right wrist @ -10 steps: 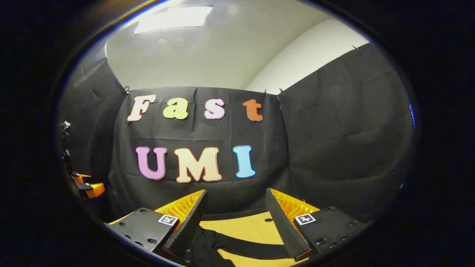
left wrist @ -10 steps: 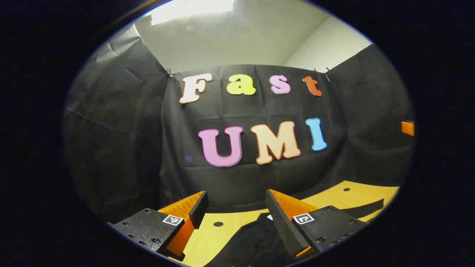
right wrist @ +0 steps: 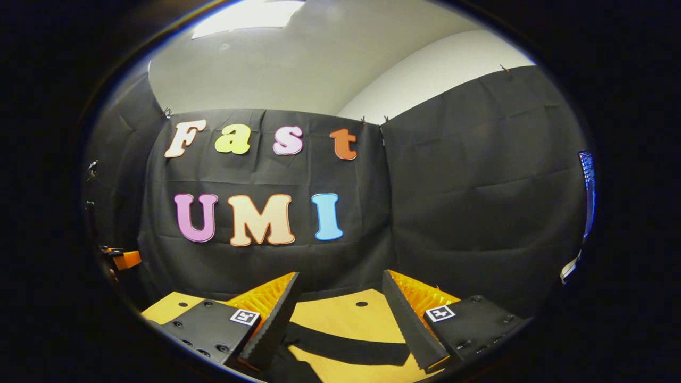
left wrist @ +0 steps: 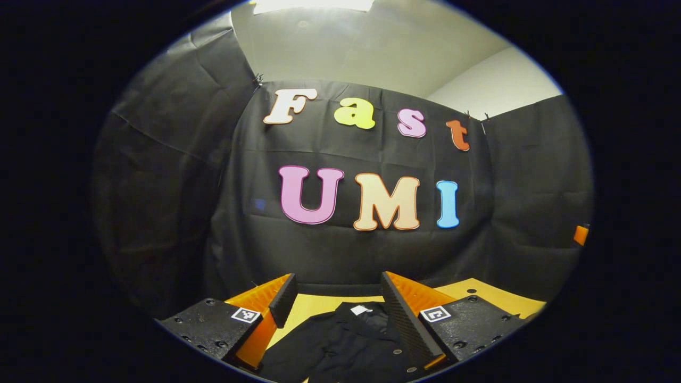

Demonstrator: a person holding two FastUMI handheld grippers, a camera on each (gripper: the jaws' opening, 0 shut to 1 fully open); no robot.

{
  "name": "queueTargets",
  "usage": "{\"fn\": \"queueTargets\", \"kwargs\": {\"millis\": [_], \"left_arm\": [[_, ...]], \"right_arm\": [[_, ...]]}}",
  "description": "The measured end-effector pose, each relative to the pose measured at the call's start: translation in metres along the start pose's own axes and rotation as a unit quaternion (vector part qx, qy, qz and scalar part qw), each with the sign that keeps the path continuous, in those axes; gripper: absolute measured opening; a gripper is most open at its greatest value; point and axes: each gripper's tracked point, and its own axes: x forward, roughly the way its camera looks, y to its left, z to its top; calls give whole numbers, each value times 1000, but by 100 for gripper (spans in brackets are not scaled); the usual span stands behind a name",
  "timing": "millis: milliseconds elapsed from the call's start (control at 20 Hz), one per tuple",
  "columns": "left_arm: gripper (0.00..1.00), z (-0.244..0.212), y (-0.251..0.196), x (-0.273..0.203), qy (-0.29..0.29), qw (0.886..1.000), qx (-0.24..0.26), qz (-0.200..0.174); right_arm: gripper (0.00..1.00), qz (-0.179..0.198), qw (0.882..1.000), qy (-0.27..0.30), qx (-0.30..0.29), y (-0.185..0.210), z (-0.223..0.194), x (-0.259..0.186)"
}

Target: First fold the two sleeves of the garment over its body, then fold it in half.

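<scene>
The left gripper [left wrist: 338, 298] was spread wide, grasping nothing, above the black garment [left wrist: 346, 343] on the table [left wrist: 495, 298] at 6 o'clock. The right gripper [right wrist: 340, 300] gaped too, a sleeve [right wrist: 351, 348] lying below it.

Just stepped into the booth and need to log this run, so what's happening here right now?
A person is holding two grippers above a wooden table where a dark garment lies. The left gripper is open and hangs over the garment's collar end, where a small white tag shows, gripping nothing. The right gripper is also open, over the table, with a long dark strip of the garment, probably a sleeve, stretched out flat below it. No fold looks started; the sleeve lies spread out.
</scene>
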Motion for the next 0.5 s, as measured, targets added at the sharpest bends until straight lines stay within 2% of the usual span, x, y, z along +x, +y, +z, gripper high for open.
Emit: {"fn": "queueTargets", "kwargs": {"millis": [50, 250, 350, 500], "left_arm": [[92, -4, 3, -3, 6, 1000, -5, 3], [93, -14, 17, -14, 25, 999, -11, 35], [92, -21, 20, -20, 32, 998, -13, 49], [93, -31, 21, -30, 46, 997, -25, 55]], "right_arm": [[94, 10, 1000, 6, 4, 3, -1, 5], [97, 43, 999, 15, 14, 13, -3, 16], [94, 47, 999, 20, -2, 9, -11, 15], [97, 48, 998, 34, -13, 6, -22, 7]]}}
